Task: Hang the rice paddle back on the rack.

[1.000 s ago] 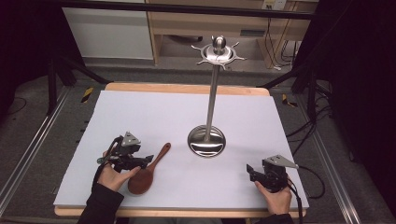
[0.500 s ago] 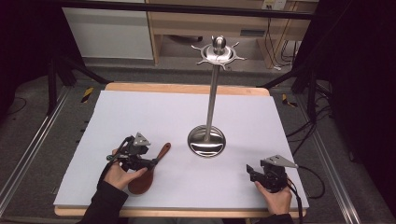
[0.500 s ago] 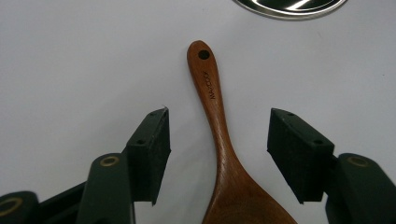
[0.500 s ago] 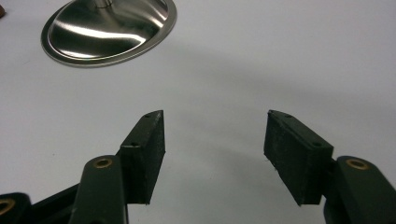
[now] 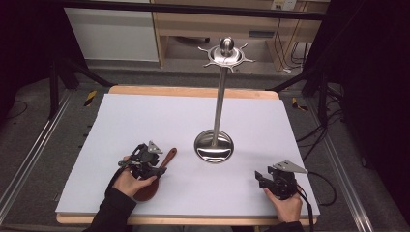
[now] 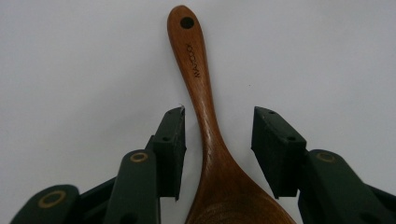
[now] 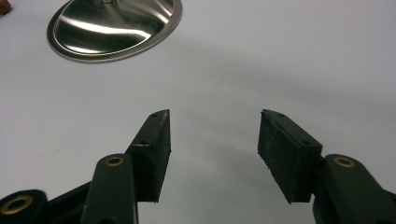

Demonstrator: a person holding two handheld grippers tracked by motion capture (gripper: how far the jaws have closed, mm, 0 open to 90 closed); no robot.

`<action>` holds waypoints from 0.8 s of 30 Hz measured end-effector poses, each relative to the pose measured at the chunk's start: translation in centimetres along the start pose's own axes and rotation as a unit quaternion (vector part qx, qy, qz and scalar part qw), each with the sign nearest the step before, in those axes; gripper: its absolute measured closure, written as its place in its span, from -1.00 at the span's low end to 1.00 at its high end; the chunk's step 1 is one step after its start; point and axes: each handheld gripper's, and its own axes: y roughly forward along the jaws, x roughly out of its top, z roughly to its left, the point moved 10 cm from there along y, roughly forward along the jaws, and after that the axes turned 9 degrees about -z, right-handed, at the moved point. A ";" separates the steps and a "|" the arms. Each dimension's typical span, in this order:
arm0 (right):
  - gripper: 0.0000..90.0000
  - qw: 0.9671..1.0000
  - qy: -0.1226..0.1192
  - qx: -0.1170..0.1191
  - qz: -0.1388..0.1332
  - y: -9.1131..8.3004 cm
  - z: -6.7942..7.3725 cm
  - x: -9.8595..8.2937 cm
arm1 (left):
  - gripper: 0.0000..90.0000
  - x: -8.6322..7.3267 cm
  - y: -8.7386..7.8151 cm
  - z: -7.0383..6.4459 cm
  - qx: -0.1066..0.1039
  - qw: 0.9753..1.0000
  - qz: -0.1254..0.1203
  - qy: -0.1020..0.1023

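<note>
Between the left gripper's (image 6: 218,149) 2 spread jaws lay the wooden spoon (image 6: 205,116), neck centred, neither pad touching, long axis running straight ahead, handle away. Right gripper (image 7: 214,154) sat wide and empty, well apart, near the metal stand (image 5: 214,145).

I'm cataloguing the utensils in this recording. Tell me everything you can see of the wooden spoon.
The wooden spoon is reddish-brown, glossy wood. Its slim handle widens into a rounded bowl, with a hanging hole and a small printed brand word near the tip. It lies flat on the white table cover, handle pointing toward the metal stand. The left gripper has its open jaws on either side of the spoon's neck; the left jaw is very close, contact unclear.
</note>
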 end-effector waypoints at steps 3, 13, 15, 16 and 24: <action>0.05 1.000 -0.003 0.003 0.000 0.1 0.0 0.0 | 0.29 -0.4 0.3 0.1 -0.001 1.000 0.012 -0.004; 0.10 1.000 -0.006 0.009 0.003 0.1 0.1 -0.1 | 0.51 -0.9 1.1 0.3 -0.003 0.999 0.032 -0.016; 0.11 1.000 -0.003 0.009 0.004 0.1 0.2 -0.1 | 0.53 -0.9 1.1 0.3 -0.003 0.999 0.035 -0.019; 0.11 1.000 -0.002 0.009 0.005 0.1 0.2 -0.1 | 0.54 -0.9 1.1 0.3 -0.002 0.999 0.036 -0.023; 0.12 1.000 -0.002 0.012 0.007 0.1 0.2 -0.2 | 0.64 -1.1 0.8 0.1 0.001 0.999 0.049 -0.009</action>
